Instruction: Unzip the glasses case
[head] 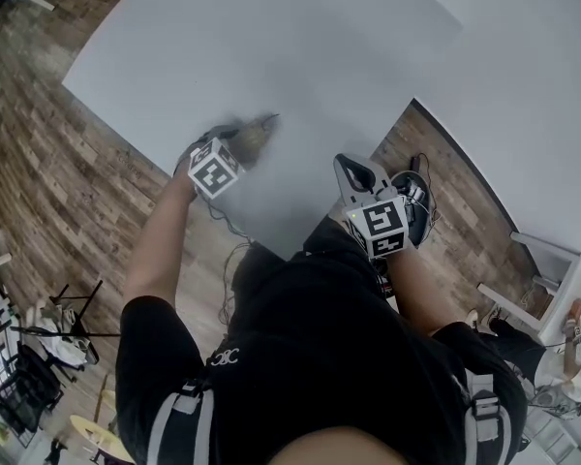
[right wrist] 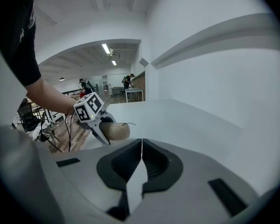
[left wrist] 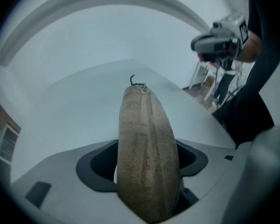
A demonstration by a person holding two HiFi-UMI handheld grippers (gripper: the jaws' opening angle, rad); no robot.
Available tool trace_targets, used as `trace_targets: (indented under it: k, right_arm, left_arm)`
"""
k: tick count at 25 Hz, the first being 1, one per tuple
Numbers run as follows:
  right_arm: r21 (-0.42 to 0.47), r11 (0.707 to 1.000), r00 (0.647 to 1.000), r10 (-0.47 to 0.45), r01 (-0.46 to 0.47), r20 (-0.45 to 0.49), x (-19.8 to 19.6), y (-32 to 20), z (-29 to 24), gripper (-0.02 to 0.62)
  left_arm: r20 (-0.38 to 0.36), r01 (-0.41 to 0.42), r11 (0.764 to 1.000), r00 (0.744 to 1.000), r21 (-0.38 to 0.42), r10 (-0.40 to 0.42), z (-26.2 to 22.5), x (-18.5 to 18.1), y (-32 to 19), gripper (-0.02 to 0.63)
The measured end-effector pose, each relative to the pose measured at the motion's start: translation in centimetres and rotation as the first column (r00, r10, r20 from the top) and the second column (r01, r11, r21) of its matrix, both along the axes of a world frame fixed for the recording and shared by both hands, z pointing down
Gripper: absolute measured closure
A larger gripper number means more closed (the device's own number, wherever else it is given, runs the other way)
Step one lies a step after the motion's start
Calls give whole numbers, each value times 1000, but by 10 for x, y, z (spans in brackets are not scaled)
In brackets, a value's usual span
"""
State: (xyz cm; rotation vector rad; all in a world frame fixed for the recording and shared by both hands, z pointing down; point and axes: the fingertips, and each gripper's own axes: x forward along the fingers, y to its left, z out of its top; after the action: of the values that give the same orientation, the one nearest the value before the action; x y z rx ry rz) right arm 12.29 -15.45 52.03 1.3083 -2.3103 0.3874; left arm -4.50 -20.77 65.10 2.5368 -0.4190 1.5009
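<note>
Left hand-held gripper (head: 249, 141) grasps case (left wrist: 147, 148) by one end over bench (head: 271, 46), zip pull (left wrist: 137, 83) at far end, likely left free for right hand-held gripper (head: 352, 170), clenched empty, apart.

Glasses case (left wrist: 147, 143): near end hidden
</note>
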Motion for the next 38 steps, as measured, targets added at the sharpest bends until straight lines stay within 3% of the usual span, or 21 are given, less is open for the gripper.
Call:
trace_targets:
  k: [2,4,6,8,10,12,14,20,23,26,28,31,32,36,38]
  right_arm:
    - [7,999,999,-33,33,14,-6,0,-5,581]
    - [33,996,997,-81,80,18,-13,-6,-18,581]
    - [74,982,984,-179,176,28,-23,-13,-40,581]
    - [110,938,941,-335,327,53,-37,-17,-69,581]
    - [122,856,859,-510,503,44,-54,-15,-99,580]
    - [85,749,751,-661,658,12,-72,-6,-121,567]
    - [14,637,637,-771,771,-11,-93,2,-135,423]
    - [-200,356,347,-935,913,-76,-142,21,-123,405]
    - [-300,270,243,-962,915,-123,-151,32,-97,410]
    - [-323,233,175,-964,917,-198,-155,38,-84,477]
    - [-310,224,159,-962,924,-220,-158,39,-85,490]
    - [-284,239,172,-955,928,-242,-165,36,-91,522]
    - [-280,246,177,-952,928,-249,-166,34,-92,571]
    - [-284,243,174,-953,928,-246,-164,34,-92,574]
    - [-252,257,188,-945,933,-266,-165,31,-96,575]
  left_arm:
    - [-223,13,996,974,-88,-33,-34,16,14,259]
    - [-401,-22,990,915,-136,-34,-74,28,29,259]
    - [-455,-78,992,890,-100,25,-102,30,42,261]
    - [-424,-141,990,898,-31,115,-118,27,55,261]
    - [-377,-193,981,907,28,189,-129,22,66,262]
    - [-328,-228,971,914,73,239,-136,16,76,262]
    - [-274,-260,959,920,113,281,-140,9,83,262]
    - [-152,-316,933,927,171,342,-143,-2,91,262]
    - [-123,-310,930,933,198,337,-145,-4,88,262]
    - [-85,-316,927,937,203,338,-140,-8,93,262]
    - [-100,-306,933,939,190,329,-139,-11,97,262]
    - [-133,-278,944,944,177,303,-140,-18,97,262]
    - [-136,-272,946,945,176,297,-141,-20,97,262]
    - [-146,-262,949,946,172,288,-141,-20,98,262]
    - [-162,-246,955,949,164,272,-141,-19,96,262]
